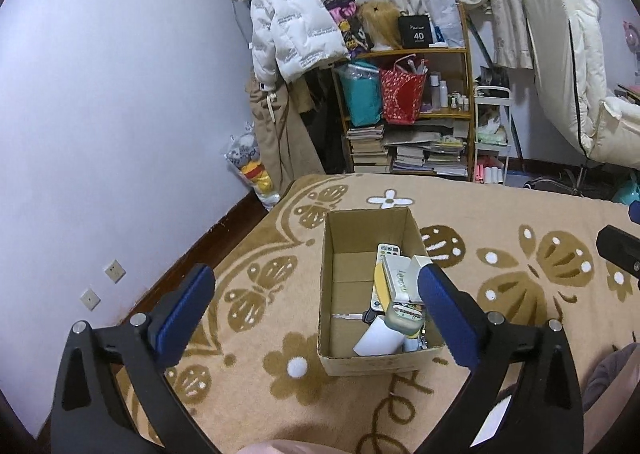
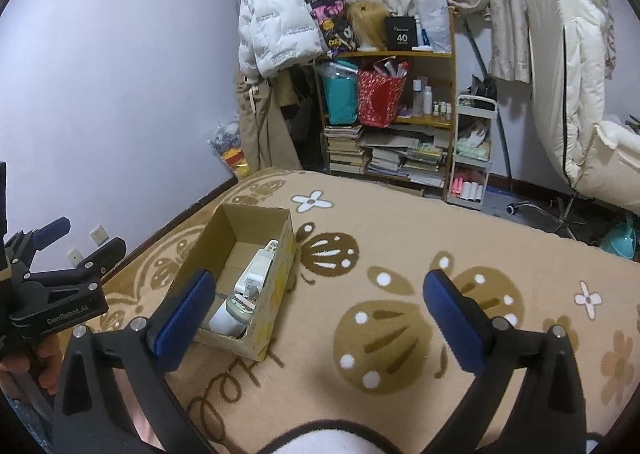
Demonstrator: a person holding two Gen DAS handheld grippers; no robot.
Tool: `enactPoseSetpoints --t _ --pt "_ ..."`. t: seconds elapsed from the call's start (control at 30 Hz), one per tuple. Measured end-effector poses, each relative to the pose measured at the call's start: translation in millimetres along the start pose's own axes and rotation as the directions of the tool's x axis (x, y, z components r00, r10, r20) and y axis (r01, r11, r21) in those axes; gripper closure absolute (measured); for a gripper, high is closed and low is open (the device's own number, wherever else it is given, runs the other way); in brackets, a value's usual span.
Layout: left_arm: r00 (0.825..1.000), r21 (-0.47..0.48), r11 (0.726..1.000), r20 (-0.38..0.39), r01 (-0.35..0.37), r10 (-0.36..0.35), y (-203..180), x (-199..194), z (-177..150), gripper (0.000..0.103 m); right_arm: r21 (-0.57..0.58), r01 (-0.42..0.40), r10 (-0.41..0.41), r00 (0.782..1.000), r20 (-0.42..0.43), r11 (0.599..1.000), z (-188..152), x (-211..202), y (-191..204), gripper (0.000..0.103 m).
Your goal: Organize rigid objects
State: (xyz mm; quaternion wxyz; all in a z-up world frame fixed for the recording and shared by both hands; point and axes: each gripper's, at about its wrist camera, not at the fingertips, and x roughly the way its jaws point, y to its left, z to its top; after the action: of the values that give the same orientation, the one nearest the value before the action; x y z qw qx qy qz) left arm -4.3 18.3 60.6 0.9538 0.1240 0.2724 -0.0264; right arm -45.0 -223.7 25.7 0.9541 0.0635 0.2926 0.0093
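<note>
Box: cardboard box (image 1: 372, 294) sat on blanket (image 2: 400, 238) — items gathered inside
Grippers: left gripper (image 1: 316, 306) and right gripper (image 2: 316, 318) both gaped, empty — apparently done

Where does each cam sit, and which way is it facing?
Left wrist: on the left gripper, looking forward and down into the cardboard box on the patterned blanket; shows its blue-padded fingers, open.
Right wrist: on the right gripper, box off to its left; own open fingers show, plus the left gripper at left edge.
Shared: box, blanket, bookshelf, white jacket.
</note>
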Motion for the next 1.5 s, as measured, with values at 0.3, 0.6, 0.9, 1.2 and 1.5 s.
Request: enactPoseSetpoints --t 0.3,0.6,0.9,1.2,1.5 --pt "0.998 -0.007 1.000 0.063 -0.004 0.004 4 -35 -4 0.002 0.004 0.018 -0.019 0.999 0.048 1.000 -10 -25 2 0.000" --pt "0.998 -0.062 0.998 0.066 0.012 -0.008 12 -43 -17 0.002 0.030 0.033 -0.035 0.997 0.074 0.999 -22 -37 -3 0.000" --pt "0.998 -0.047 0.998 0.061 0.032 -0.029 8 -35 -23 0.002 0.042 0.035 -0.037 0.998 0.045 0.998 -34 -29 -8 0.000" --pt "0.997 -0.050 0.998 0.056 0.047 -0.044 6 -28 -25 0.002 0.051 0.036 -0.038 0.999 0.034 0.998 -40 -25 -11 0.000" --pt "0.996 -0.030 0.998 0.070 0.051 -0.049 1 -25 -27 0.002 0.050 0.036 -0.037 0.999 0.032 0.998 -39 -26 -13 0.000"
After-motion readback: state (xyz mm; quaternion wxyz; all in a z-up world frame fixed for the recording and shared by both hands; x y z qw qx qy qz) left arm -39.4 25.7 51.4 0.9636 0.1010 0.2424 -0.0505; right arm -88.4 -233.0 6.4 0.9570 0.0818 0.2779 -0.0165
